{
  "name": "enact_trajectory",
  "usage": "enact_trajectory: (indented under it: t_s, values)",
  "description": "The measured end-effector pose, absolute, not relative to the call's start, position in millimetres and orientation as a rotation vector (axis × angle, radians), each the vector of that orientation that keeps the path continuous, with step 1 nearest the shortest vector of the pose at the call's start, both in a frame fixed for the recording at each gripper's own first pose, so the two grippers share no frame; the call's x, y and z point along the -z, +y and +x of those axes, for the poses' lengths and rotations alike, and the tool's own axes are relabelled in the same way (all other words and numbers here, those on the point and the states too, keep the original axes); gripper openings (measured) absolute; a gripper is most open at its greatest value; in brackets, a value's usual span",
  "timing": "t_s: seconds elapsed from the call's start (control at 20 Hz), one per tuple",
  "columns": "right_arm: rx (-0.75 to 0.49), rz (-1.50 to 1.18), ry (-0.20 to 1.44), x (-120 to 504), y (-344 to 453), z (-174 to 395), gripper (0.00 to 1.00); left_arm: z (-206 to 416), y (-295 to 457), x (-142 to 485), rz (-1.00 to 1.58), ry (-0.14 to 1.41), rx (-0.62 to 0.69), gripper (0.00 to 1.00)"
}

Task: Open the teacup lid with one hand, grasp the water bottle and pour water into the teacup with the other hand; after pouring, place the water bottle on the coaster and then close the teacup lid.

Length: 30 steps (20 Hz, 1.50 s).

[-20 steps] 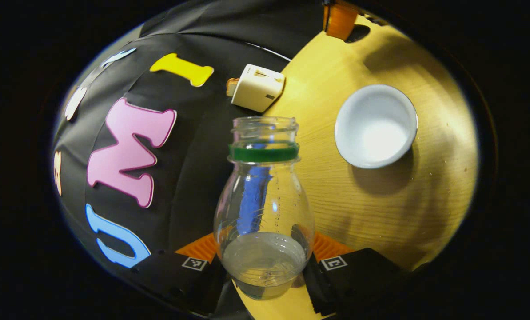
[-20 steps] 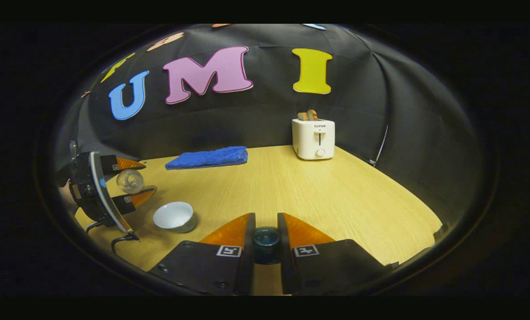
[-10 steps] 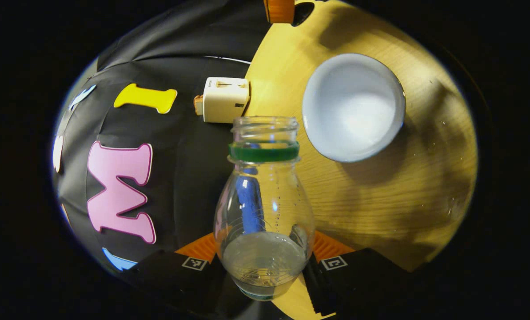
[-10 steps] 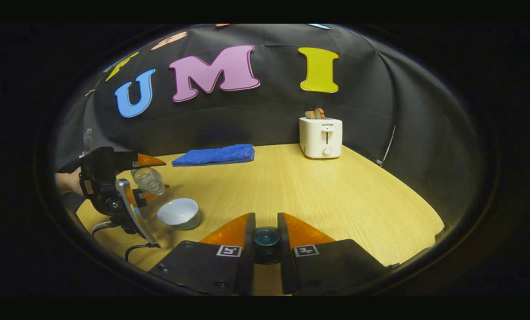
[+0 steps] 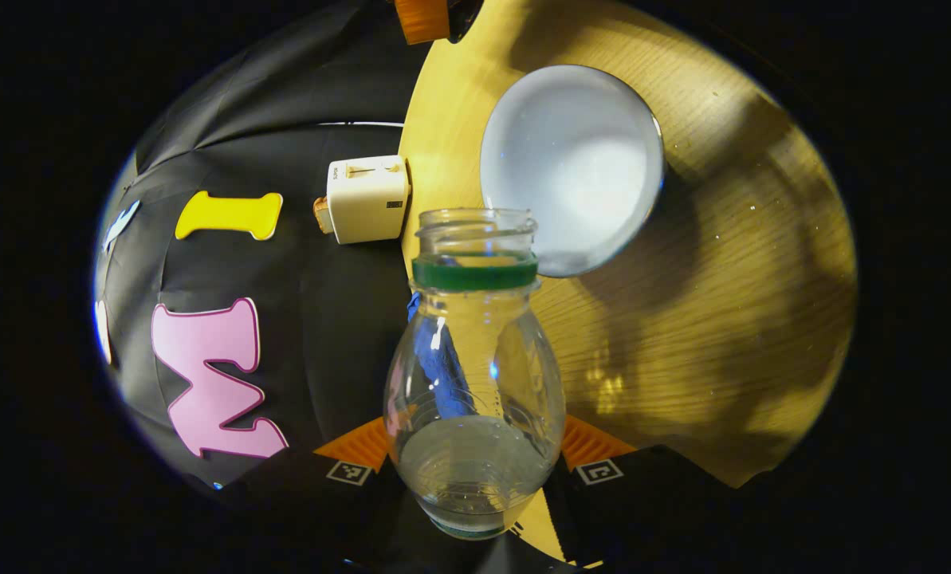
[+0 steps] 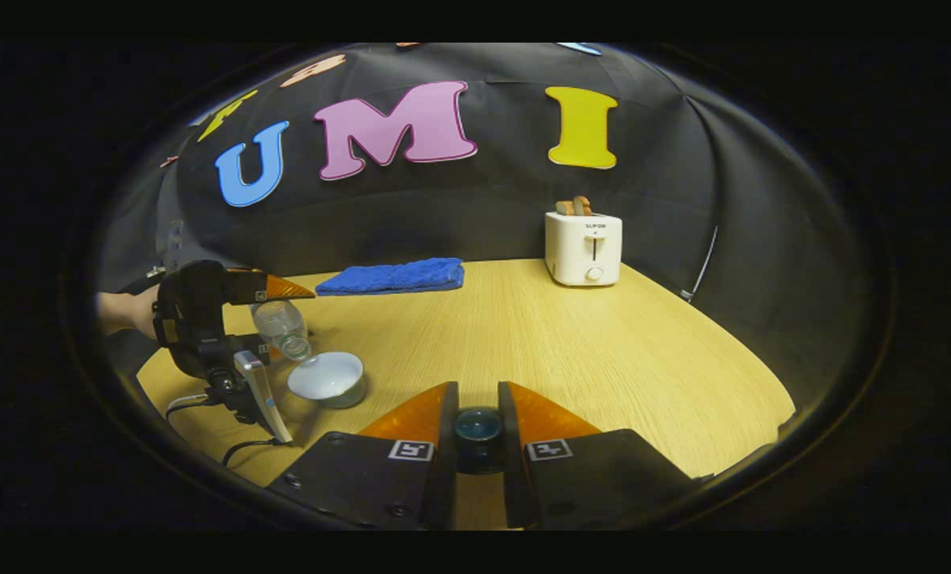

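Now, from the right gripper view, my left gripper (image 6: 272, 319) sits at the far left with my hand (image 6: 124, 312) behind it, its fingers clamped on the water bottle (image 6: 282, 327), which is tipped mouth-down toward the white teacup (image 6: 329, 379) on the wooden table (image 6: 587, 351). Further right along the back edge lies a folded blue cloth (image 6: 394, 276), then a white toaster (image 6: 586, 247) with bread in its slots. At the bottom middle my right gripper (image 6: 477, 422) is pinched on the teacup lid (image 6: 477, 426) by its dark knob — the rest of the lid is hidden below the fingers.

From the left gripper view I get what the other cannot give: the bottle (image 5: 473, 375) from close up, uncapped, a green ring round its neck and a little water pooled at its base between my left gripper (image 5: 475, 462) fingers. Its open mouth overlaps the near rim of the teacup (image 5: 572, 167), whose pale inside faces the camera — whether water is in it I cannot tell. The toaster (image 5: 366, 198) lies sideways at the left of the bottle.
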State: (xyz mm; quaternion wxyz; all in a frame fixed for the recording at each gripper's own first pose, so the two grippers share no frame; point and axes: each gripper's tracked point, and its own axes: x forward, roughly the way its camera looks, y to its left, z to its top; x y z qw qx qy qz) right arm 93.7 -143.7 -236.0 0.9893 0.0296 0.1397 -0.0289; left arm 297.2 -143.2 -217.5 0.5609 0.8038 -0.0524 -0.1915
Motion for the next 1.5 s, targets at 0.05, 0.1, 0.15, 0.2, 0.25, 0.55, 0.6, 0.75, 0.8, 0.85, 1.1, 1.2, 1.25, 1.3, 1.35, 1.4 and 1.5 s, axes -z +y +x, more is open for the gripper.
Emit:
enact_trajectory:
  t_s: [0.05, 0.1, 0.15, 0.2, 0.25, 0.55, 0.6, 0.75, 0.8, 0.85, 1.1, 1.2, 1.25, 1.3, 1.35, 1.4, 1.5]
  values:
    - [0.056, 0.056, 0.281, 236, -144, 93, 0.28, 298, -144, 217, 1.911, -0.130, 0.450, 0.78]
    - [0.053, 0.054, 0.282, 237, -144, 93, 0.28, 299, -145, 214, 1.932, -0.137, 0.450, 0.77]
    - [0.050, 0.052, 0.284, 238, -144, 93, 0.32, 300, -146, 214, 1.952, -0.141, 0.453, 0.78]
    - [0.048, 0.054, 0.285, 238, -143, 92, 0.23, 301, -146, 215, 1.968, -0.136, 0.460, 0.78]
    - [0.044, 0.059, 0.286, 239, -141, 92, 0.28, 303, -146, 217, 1.982, -0.130, 0.474, 0.78]
    - [0.031, 0.082, 0.297, 243, -130, 81, 0.28, 300, -153, 213, 2.080, -0.174, 0.499, 0.78]
    - [0.032, 0.084, 0.297, 242, -131, 80, 0.32, 301, -153, 211, 2.089, -0.178, 0.497, 0.78]
    - [0.034, 0.090, 0.301, 242, -130, 75, 0.32, 301, -156, 209, 2.115, -0.200, 0.498, 0.80]
    - [0.036, 0.092, 0.302, 241, -130, 73, 0.28, 301, -157, 207, 2.125, -0.208, 0.496, 0.78]
    - [0.037, 0.094, 0.301, 240, -130, 73, 0.28, 300, -158, 207, 2.137, -0.216, 0.500, 0.78]
    - [0.032, 0.095, 0.289, 232, -127, 75, 0.28, 301, -168, 201, 2.216, -0.278, 0.517, 0.78]
    - [0.028, 0.091, 0.288, 232, -126, 76, 0.23, 303, -169, 200, 2.251, -0.301, 0.520, 0.78]
    - [0.024, 0.090, 0.289, 232, -125, 75, 0.23, 302, -169, 199, 2.263, -0.309, 0.522, 0.78]
    - [0.021, 0.087, 0.290, 233, -125, 75, 0.28, 304, -171, 197, 2.276, -0.318, 0.522, 0.78]
    - [0.020, 0.083, 0.290, 233, -124, 74, 0.28, 303, -172, 197, 2.290, -0.329, 0.524, 0.78]
    - [0.018, 0.082, 0.292, 235, -124, 74, 0.32, 304, -173, 196, 2.303, -0.341, 0.525, 0.78]
    - [0.015, 0.086, 0.298, 237, -121, 72, 0.28, 303, -174, 196, 2.325, -0.355, 0.533, 0.78]
